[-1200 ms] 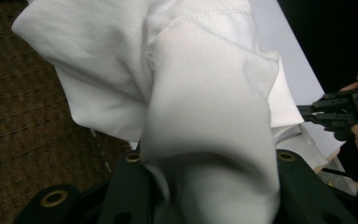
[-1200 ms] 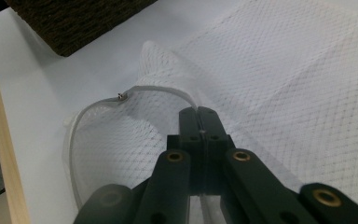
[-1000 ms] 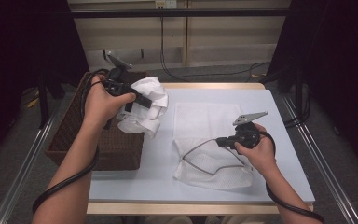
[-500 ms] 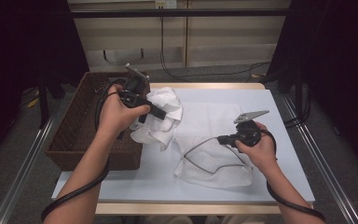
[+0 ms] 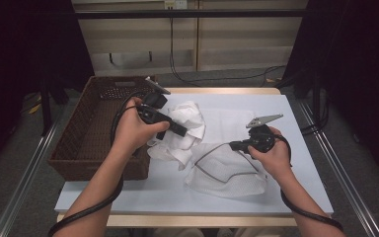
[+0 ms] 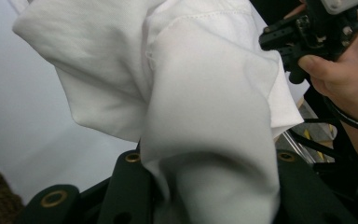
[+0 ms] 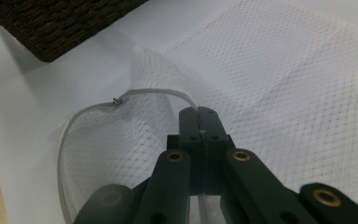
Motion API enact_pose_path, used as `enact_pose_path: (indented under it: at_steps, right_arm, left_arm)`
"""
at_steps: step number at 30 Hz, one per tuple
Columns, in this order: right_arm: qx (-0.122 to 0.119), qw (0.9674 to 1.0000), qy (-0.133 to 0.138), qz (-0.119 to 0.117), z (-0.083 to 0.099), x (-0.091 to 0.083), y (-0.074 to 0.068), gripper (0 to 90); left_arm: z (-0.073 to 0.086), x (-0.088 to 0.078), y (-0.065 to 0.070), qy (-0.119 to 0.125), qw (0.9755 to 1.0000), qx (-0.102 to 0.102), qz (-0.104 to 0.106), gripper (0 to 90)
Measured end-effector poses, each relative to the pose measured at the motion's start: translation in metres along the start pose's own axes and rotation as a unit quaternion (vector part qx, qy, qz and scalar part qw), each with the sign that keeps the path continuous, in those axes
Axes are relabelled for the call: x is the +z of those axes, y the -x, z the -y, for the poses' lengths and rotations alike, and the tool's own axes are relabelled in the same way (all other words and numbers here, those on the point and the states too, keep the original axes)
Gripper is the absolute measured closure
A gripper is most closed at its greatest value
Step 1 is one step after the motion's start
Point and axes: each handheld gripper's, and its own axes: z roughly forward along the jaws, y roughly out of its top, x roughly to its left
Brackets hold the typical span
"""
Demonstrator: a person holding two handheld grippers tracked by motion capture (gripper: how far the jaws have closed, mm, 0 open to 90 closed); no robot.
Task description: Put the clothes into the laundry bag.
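Note:
A crumpled white cloth (image 5: 190, 123) hangs over the table just left of a white mesh bag (image 5: 227, 173). My left gripper (image 5: 182, 132) is shut on the cloth. In the left gripper view the cloth (image 6: 205, 93) bulges up from between the black jaws and hides the fingertips. The mesh bag lies flat with its mouth propped open toward the cloth. My right gripper (image 5: 233, 145) is shut on the bag's grey rim (image 7: 154, 93) and lifts it off the table. In the right gripper view the jaws (image 7: 200, 114) stand pressed together on that rim, with the bag's mesh (image 7: 284, 84) beyond.
A brown wicker basket (image 5: 86, 133) stands at the table's left edge, close behind my left hand. The pale blue tabletop (image 5: 177, 197) has bare room in front of the bag. Cables trail from both grippers. The right hand and its gripper (image 6: 303, 37) are close to the cloth.
My left hand has carried the cloth rightward and down, from over the basket's edge to beside the bag's mouth. The right hand and the bag have stayed put.

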Motion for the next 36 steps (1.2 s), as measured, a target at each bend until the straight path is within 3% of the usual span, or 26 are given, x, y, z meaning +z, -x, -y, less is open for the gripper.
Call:
enact_pose_path:
  at_steps: [11, 36]
  right_arm:
    - [0.004, 0.9999, 0.002, 0.01, -0.005, 0.0, 0.001, 90.0]
    - [0.008, 0.9999, 0.002, 0.012, -0.011, 0.006, 0.002, 90.0]
  left_arm:
    - [0.006, 0.017, 0.012, -0.014, 0.9992, 0.03, 0.023, 64.9]
    - [0.012, 0.06, 0.028, -0.038, 0.996, 0.052, 0.063, 64.7]
